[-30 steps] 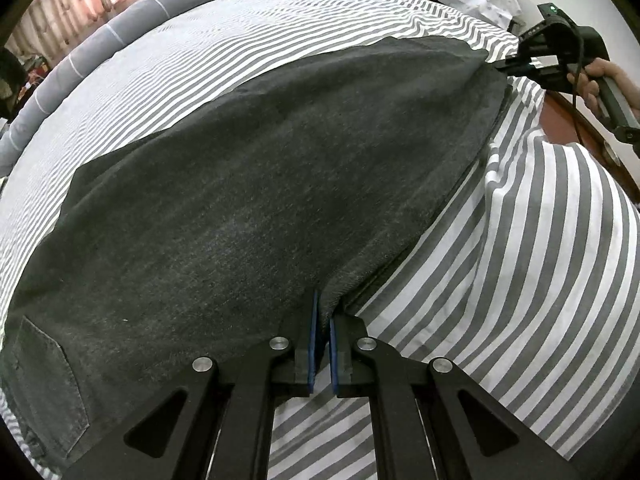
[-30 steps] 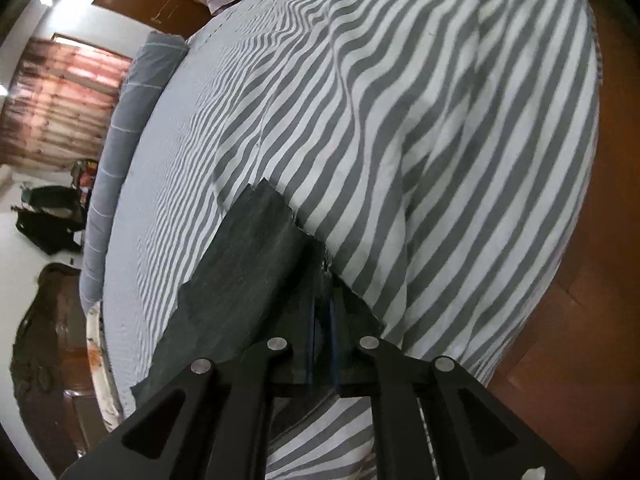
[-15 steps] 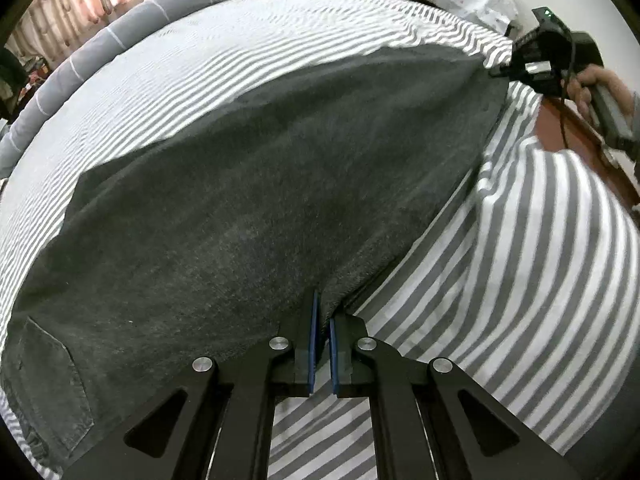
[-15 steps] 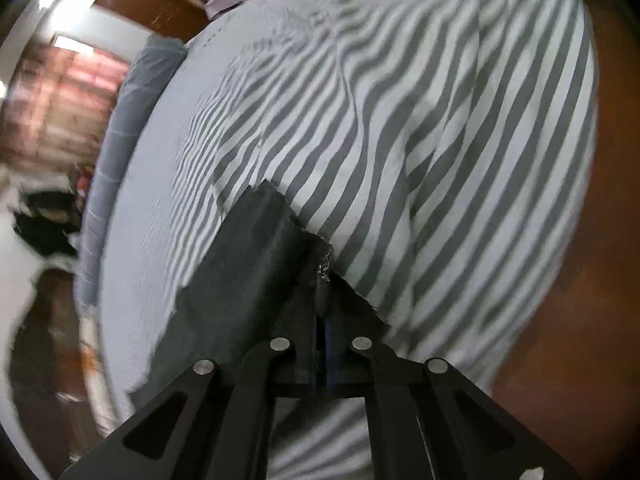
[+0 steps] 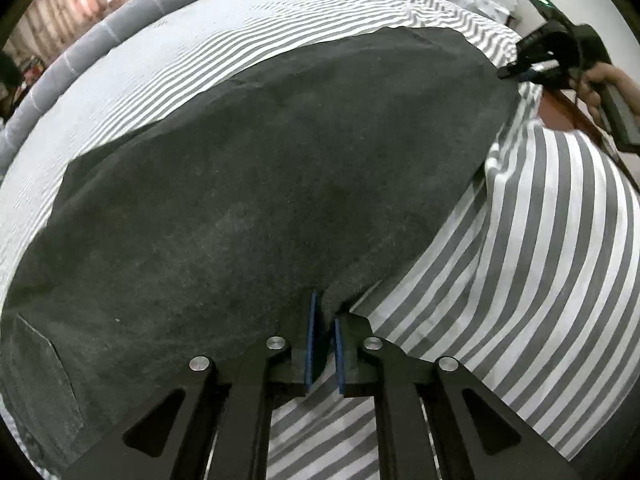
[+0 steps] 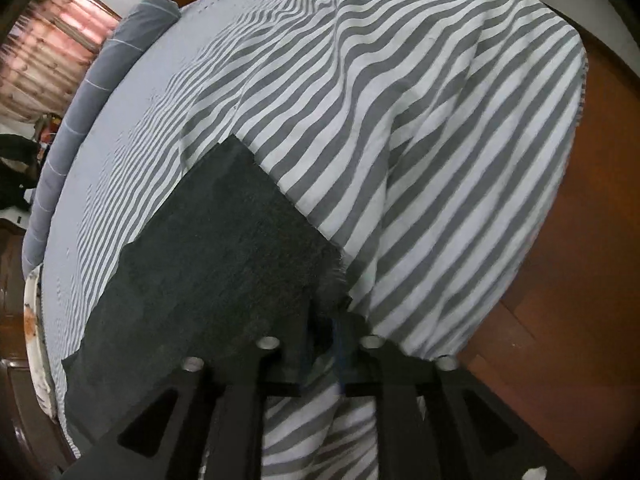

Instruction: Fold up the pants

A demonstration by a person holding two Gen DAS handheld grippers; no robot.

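Dark grey pants (image 5: pixel 260 200) lie spread across the striped bed sheet (image 5: pixel 540 260), with a back pocket at the lower left. My left gripper (image 5: pixel 325 308) pinches the near edge of the pants; its jaws are starting to open and a fold of cloth still stands between the blue pads. At the far right, a person's hand (image 5: pixel 608 80) holds my right gripper (image 5: pixel 510 74) at the leg end. In the right wrist view the right gripper (image 6: pixel 325 320) is opening, and the frayed hem corner of the pants (image 6: pixel 224 260) lies loose between its parted jaws.
A grey bolster (image 5: pixel 120 28) runs along the far side of the bed. The sheet (image 6: pixel 400 120) hangs over the bed's edge on the right, above a brown wooden floor (image 6: pixel 580 280). Curtains and dark furniture stand at the far left.
The right gripper's jaws have come apart from the hem, and the leg end now lies flatter and wider on the sheet. The left gripper's pads have spread slightly; it has stayed in place.
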